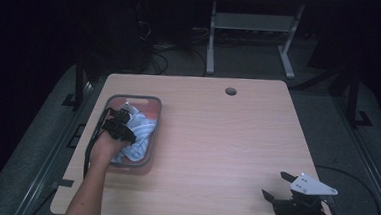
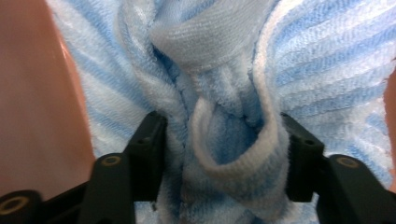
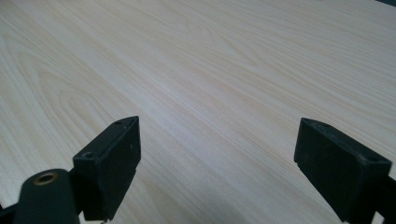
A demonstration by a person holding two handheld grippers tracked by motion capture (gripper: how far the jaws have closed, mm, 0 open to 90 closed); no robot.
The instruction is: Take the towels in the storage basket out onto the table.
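Gathering a bunched fold of the blue-and-white striped towel (image 2: 224, 140), the left gripper (image 1: 119, 125) has its jaws pressed in on the cloth from both sides, and the terry bulges out between them as a soft rolled loop. That pinch on a raised ridge rather than a flat patch looks chosen so the limp fabric will come up in one piece. The towel lies crumpled inside the reddish plastic basket (image 1: 154, 105), a rounded-corner tub with a dark rim, at the left of the pale wood-grain table (image 1: 226, 140), with smooth basket wall showing beside the cloth in the left gripper view. At the near right, the right gripper (image 1: 279, 185) hovers well apart from the basket, jaws spread wide with nothing between them, seemingly waiting for its turn
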